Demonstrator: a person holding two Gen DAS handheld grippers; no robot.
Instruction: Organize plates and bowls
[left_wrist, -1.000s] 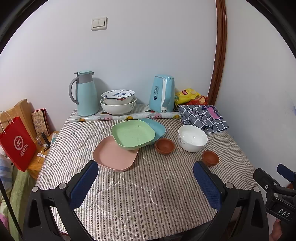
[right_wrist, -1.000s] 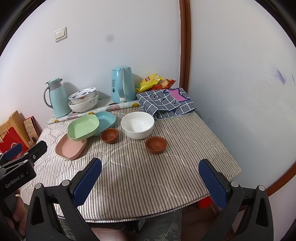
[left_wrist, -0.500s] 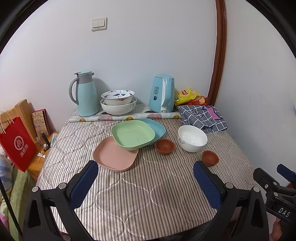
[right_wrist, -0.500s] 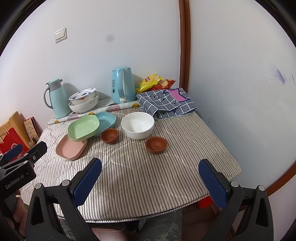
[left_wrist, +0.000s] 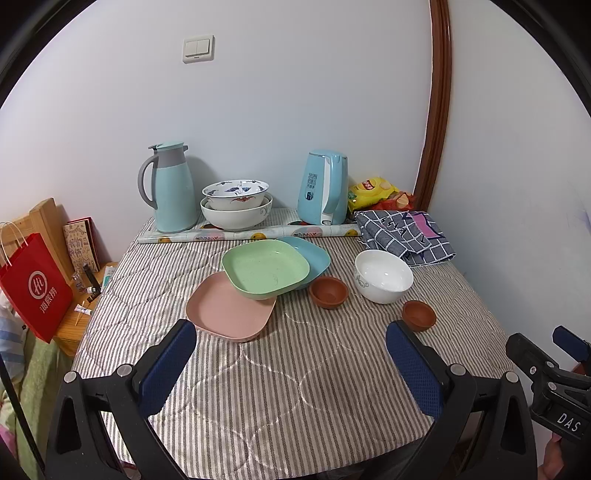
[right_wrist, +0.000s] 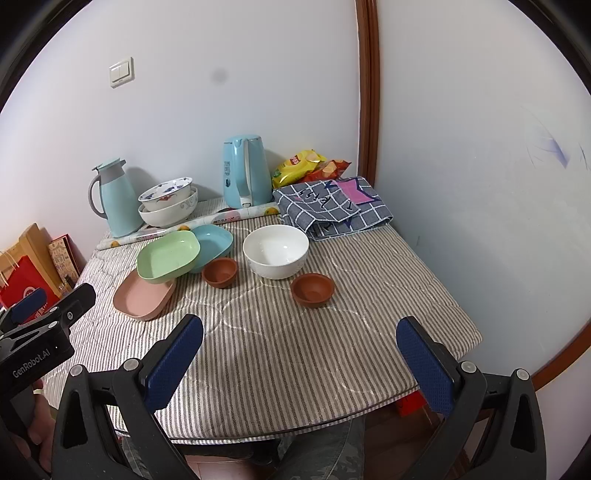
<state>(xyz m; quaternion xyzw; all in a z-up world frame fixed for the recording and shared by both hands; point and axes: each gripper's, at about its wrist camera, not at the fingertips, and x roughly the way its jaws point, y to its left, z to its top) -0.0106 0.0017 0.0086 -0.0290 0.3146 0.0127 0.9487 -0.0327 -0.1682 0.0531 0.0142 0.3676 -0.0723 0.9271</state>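
On the striped table (left_wrist: 295, 369) a green plate (left_wrist: 266, 268) leans across a pink plate (left_wrist: 229, 314) and a blue plate (left_wrist: 314, 254). A white bowl (left_wrist: 384, 275) stands to their right, with one small brown bowl (left_wrist: 328, 291) left of it and another (left_wrist: 419, 314) in front. My left gripper (left_wrist: 291, 362) is open and empty above the table's near edge. In the right wrist view my right gripper (right_wrist: 299, 358) is open and empty, short of the nearer brown bowl (right_wrist: 312, 290), the white bowl (right_wrist: 275, 251) and the green plate (right_wrist: 168, 256).
At the back stand a teal thermos (left_wrist: 171, 188), two stacked patterned bowls (left_wrist: 236, 205), a blue kettle (left_wrist: 325, 194), a paper roll (left_wrist: 251, 234), snack bags (left_wrist: 373, 190) and a checked cloth (left_wrist: 402, 236). A red bag (left_wrist: 33, 291) stands left of the table. Walls close the back and right.
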